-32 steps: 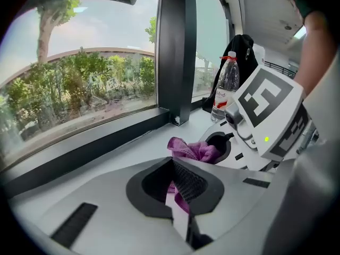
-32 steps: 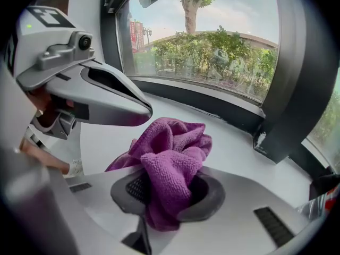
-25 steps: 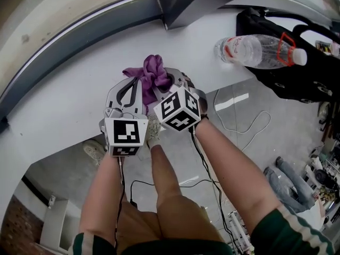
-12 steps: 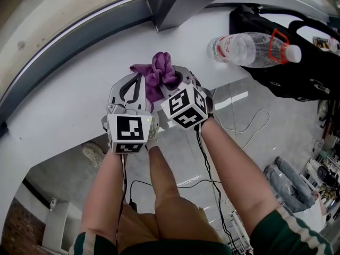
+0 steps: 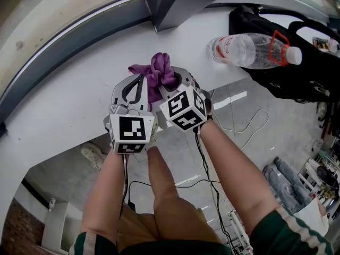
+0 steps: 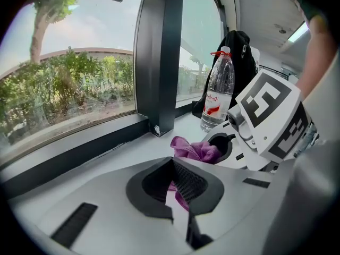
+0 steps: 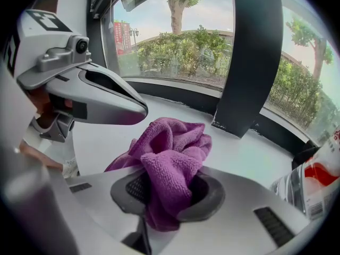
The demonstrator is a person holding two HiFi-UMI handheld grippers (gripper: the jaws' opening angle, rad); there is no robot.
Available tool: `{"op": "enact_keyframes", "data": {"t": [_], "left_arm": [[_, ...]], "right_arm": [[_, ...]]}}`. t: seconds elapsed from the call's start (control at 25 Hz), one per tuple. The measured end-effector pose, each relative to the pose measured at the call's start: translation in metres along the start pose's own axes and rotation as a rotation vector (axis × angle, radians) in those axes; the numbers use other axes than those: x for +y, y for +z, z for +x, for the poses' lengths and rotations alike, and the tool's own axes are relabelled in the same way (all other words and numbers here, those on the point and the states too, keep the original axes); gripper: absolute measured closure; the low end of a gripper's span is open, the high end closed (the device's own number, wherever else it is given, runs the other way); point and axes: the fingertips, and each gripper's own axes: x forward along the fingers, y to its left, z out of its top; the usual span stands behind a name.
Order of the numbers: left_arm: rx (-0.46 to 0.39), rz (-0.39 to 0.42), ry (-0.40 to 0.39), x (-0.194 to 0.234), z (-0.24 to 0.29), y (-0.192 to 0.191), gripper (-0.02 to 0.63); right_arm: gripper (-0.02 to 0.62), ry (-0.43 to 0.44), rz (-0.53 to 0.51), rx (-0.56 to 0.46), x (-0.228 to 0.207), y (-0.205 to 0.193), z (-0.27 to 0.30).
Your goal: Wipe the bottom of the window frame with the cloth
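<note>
The right gripper (image 7: pixel 169 193) is clenched on the purple cloth (image 7: pixel 172 158). A thick bunch of the fabric is squeezed between its jaws, the rest puffs up above them, and a tail hangs down to the left. The left gripper (image 6: pixel 172 195) sits just beside it on the left with its jaws drawn together on nothing. Some purple shows through the hollow between its pads, but in the right gripper view its tip stands clear of the fabric.

Both grippers are held above the white sill (image 5: pixel 74 108) (a broad, flat ledge). The cloth is on the near side of the dark bottom rail of the window frame (image 5: pixel 64 44) and apart from it. A dark upright post (image 7: pixel 249 62) rises from the frame just beyond the cloth and to the right. Further right, a clear water bottle (image 6: pixel 219 92) with a red label stands upright on the sill. A black bag (image 5: pixel 297 76) sits behind it.
</note>
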Motion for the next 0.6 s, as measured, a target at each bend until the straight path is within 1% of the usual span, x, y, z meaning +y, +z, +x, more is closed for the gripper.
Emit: {"op": "enact_keyframes", "data": {"t": [0.44, 0.6], "left_arm": [[0.000, 0.005, -0.008, -0.0027, 0.0028, 0.0017, 0.598], [-0.009, 0.003, -0.018, -0.0030, 0.0015, 0.0044, 0.598]], "right_arm": [[0.483, 0.010, 0.004, 0.004, -0.0010, -0.0009, -0.0004], [0.483, 0.009, 0.027, 0.003, -0.0019, -0.0006, -0.0001]]}}
